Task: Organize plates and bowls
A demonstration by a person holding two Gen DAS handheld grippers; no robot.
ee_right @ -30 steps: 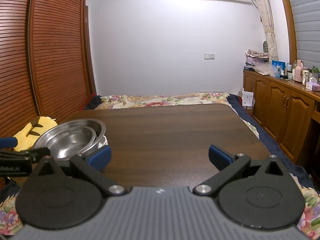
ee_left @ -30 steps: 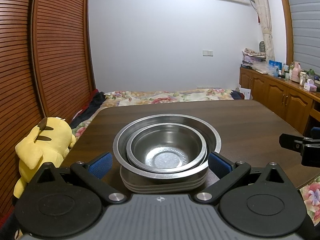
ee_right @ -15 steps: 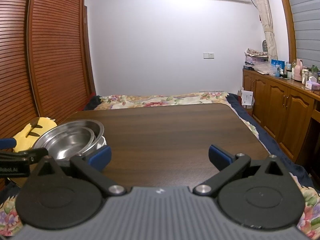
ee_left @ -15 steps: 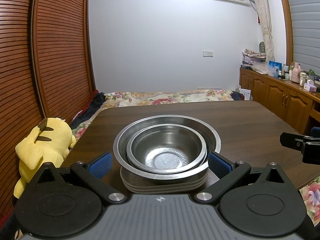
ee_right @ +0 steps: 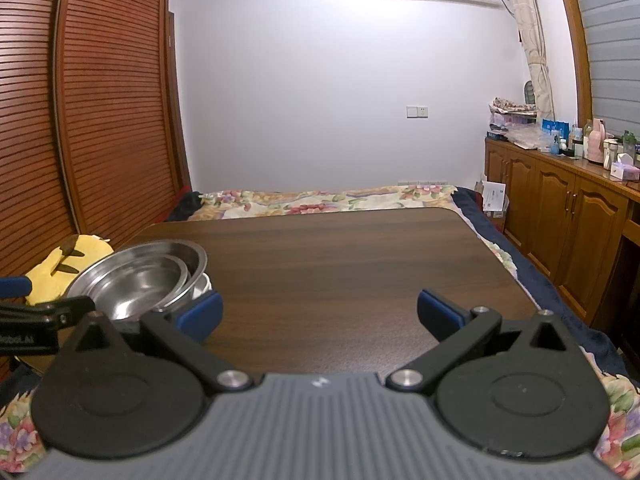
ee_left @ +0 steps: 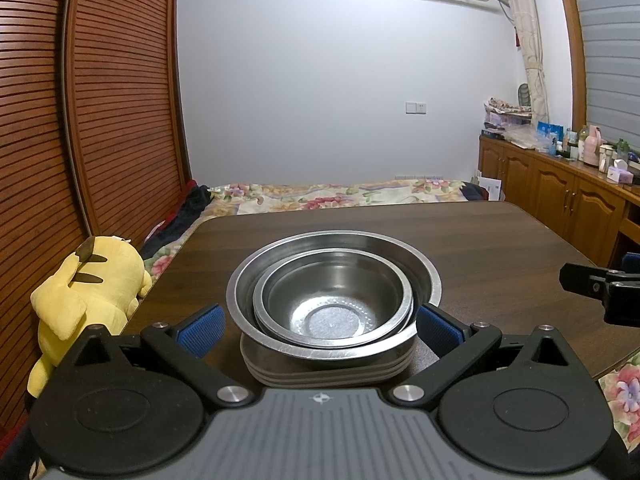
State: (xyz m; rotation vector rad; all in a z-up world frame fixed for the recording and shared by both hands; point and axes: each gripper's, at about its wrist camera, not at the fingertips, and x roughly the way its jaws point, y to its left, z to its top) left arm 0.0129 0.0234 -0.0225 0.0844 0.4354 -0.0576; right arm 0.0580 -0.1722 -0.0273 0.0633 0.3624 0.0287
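Note:
A small steel bowl [ee_left: 332, 304] sits nested inside a larger steel bowl [ee_left: 428, 280]. Both rest on a stack of pale plates [ee_left: 328, 372] near the front left of the dark wooden table [ee_left: 500, 248]. My left gripper [ee_left: 320, 326] is open, its blue pads on either side of the stack without touching it. My right gripper [ee_right: 320, 312] is open and empty over the bare table, to the right of the bowls [ee_right: 140, 276]. The left gripper's finger [ee_right: 48, 312] shows at that view's left edge.
A yellow plush toy [ee_left: 84, 296] lies off the table's left edge, by the slatted wooden wardrobe doors [ee_left: 80, 120]. A bed with a floral cover [ee_left: 340, 196] lies beyond the table. Wooden cabinets [ee_right: 560, 208] with bottles on top line the right wall.
Both grippers have drawn back very slightly. The bowls and plates have not moved, and both grippers stay open.

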